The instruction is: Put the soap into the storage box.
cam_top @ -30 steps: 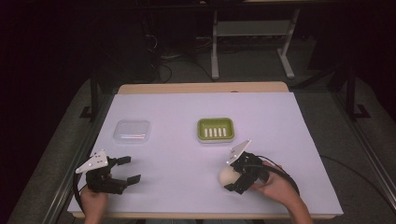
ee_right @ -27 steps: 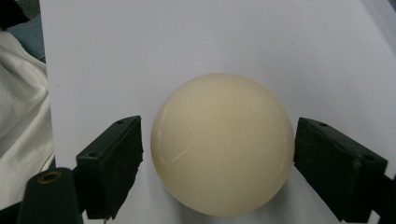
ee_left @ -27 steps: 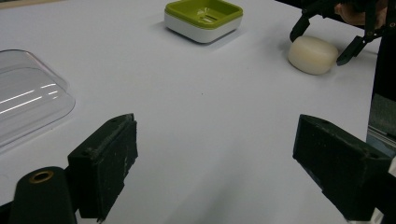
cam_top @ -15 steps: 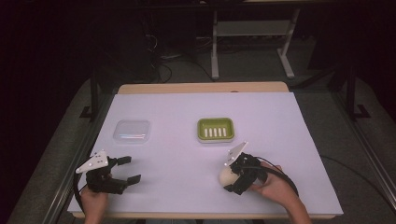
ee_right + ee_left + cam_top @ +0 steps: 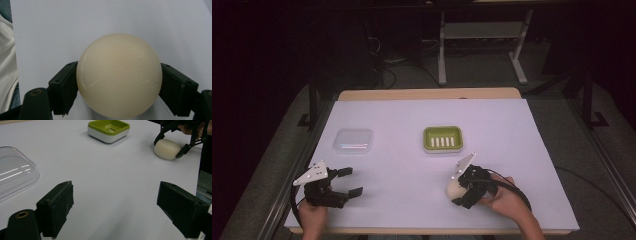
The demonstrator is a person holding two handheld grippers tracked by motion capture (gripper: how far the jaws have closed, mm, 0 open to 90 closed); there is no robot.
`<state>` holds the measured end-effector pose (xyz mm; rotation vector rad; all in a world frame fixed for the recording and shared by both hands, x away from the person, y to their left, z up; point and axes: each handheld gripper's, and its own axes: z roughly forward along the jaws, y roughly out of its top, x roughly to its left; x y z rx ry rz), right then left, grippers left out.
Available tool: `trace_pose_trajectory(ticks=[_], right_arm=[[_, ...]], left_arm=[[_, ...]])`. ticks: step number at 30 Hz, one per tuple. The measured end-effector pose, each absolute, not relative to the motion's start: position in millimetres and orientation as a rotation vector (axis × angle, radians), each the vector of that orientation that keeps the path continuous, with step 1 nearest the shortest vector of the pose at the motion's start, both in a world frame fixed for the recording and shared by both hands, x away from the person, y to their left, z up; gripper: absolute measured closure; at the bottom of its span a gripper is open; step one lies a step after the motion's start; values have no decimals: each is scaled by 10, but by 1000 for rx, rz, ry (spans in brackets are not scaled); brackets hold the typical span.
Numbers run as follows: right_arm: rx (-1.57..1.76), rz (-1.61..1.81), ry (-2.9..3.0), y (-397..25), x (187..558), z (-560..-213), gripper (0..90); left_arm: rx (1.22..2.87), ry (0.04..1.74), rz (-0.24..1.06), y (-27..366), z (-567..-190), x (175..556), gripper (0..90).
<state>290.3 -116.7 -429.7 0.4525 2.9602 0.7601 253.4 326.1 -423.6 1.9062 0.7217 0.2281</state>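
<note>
The right gripper [image 5: 458, 189] has its jaws closed on a cream bar of soap [image 5: 119, 75]; in the right gripper view the soap sits squarely between the two black pads, touching both, its rounded end bulging out past their tips; whether it is lifted off the white tabletop [image 5: 512, 130] or resting on it, I cannot tell for sure, though in the left gripper view the soap [image 5: 167, 149] seems to sit on the surface with a jaw at each side. The left gripper [image 5: 350, 182] hangs idle near the front edge, its jaws spread wide with nothing between them; bare tabletop lies ahead of its tips.

The green soap dish [image 5: 442, 139] lies beyond the right jaws, near but apart from them, and its slotted tray is vacant; the clear plastic lid [image 5: 353, 141] rests flat on the tabletop ahead of the left jaws, well apart from the dish.

As a judgement: the grasp on the soap looks secured, so the pick is about done; what remains is carrying the soap forward to the dish and setting it into the tray; covering the dish with the lid, likely work for the left gripper, is not yet begun.
</note>
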Motion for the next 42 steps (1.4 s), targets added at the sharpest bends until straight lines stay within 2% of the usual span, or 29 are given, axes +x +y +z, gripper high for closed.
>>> trace_pose_trajectory(ticks=[30,42], right_arm=[[455,749,2957,-1140,2891,-4249,226],[462,841,2934,-1175,2958,-4103,226]], left_arm=[[1904,726,229,3274,-4232,2530,132],[1897,735,229,3276,-4236,2525,132]])
